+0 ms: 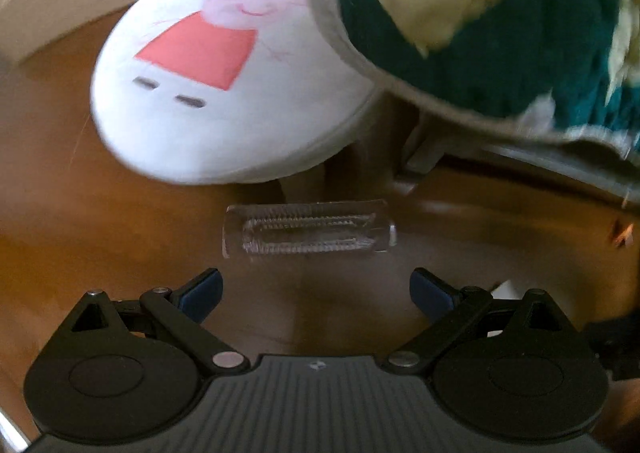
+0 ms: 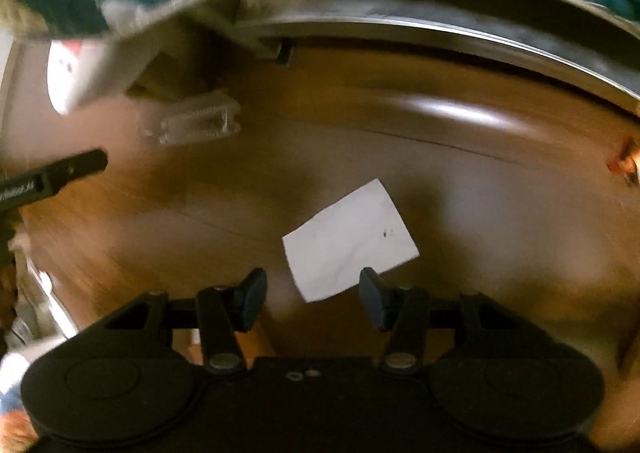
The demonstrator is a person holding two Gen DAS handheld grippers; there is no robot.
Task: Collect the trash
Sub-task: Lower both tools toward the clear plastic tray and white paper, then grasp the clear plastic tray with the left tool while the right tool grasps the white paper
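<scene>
While the left gripper (image 1: 316,293) hangs spread wide just short of the clear plastic casing (image 1: 308,232) on the wooden floor (image 1: 100,237), slick plastic may skid away. Equally unclamped, the right gripper (image 2: 312,293) overhangs the flat paper scrap (image 2: 348,239), which 2 pads could miss.

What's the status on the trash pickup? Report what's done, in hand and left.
Done: nothing visibly collected; no bin is in view. In hand: nothing; the left gripper is open just short of the clear plastic piece, and the right gripper is open at the near edge of the white paper scrap. Left: both pieces lie on the wooden floor, plus a small orange scrap farther right.
</scene>
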